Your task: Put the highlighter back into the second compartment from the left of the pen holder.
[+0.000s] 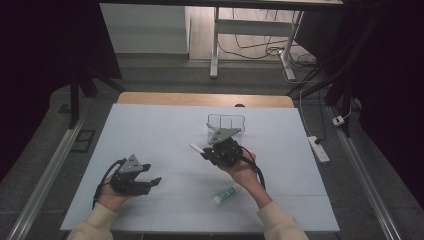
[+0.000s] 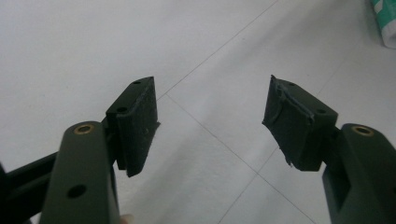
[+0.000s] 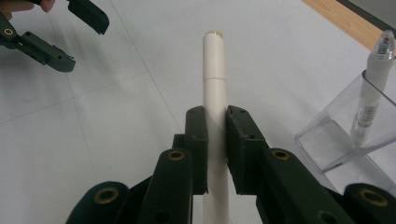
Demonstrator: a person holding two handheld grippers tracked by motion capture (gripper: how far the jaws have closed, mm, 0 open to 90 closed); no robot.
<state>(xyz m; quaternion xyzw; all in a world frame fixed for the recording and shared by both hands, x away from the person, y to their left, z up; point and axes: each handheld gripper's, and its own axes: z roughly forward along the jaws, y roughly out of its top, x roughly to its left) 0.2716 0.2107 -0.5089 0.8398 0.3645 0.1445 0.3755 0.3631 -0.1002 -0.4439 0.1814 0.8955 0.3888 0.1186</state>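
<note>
R claw [image 3: 215, 140] is clenched on a cream marker [image 3: 215, 74], gripping it around mid-barrel; the capped end sticks out well past the tips, long axis running in line w/ the jaws. In the high view the R claw [image 1: 205, 151] hangs just above the surface [image 1: 150, 125], near the middle, w/ the marker tip [image 1: 196, 147] pointing toward the person's left.

Key relation: the clear plastic holder [image 1: 226, 125] sits just beyond the R claw, on the far side, close by. In the R gripper view it lies off to the right, holder [image 3: 336, 140] open-topped, w/ a white pen [image 3: 373, 84] already leaning in its corner. So the marker's axis points away from the holder, not at it; judging by that, the likely next move needs a swing toward the holder & a tip-up so the barrel goes in end-first beside the pen.

L claw [image 1: 150, 181] is released, nothing between the pads [image 2: 137, 123], resting low at near-left, well apart from the holder. R hand is clearly the nearer one.

A green-white tube [image 1: 226, 194] lies flat on the surface at near side, btwn the two forearms, closer to the R one.

Room: plenty of bare surface round the holder; its far edge is near, so an overshoot could nudge the holder back.
</note>
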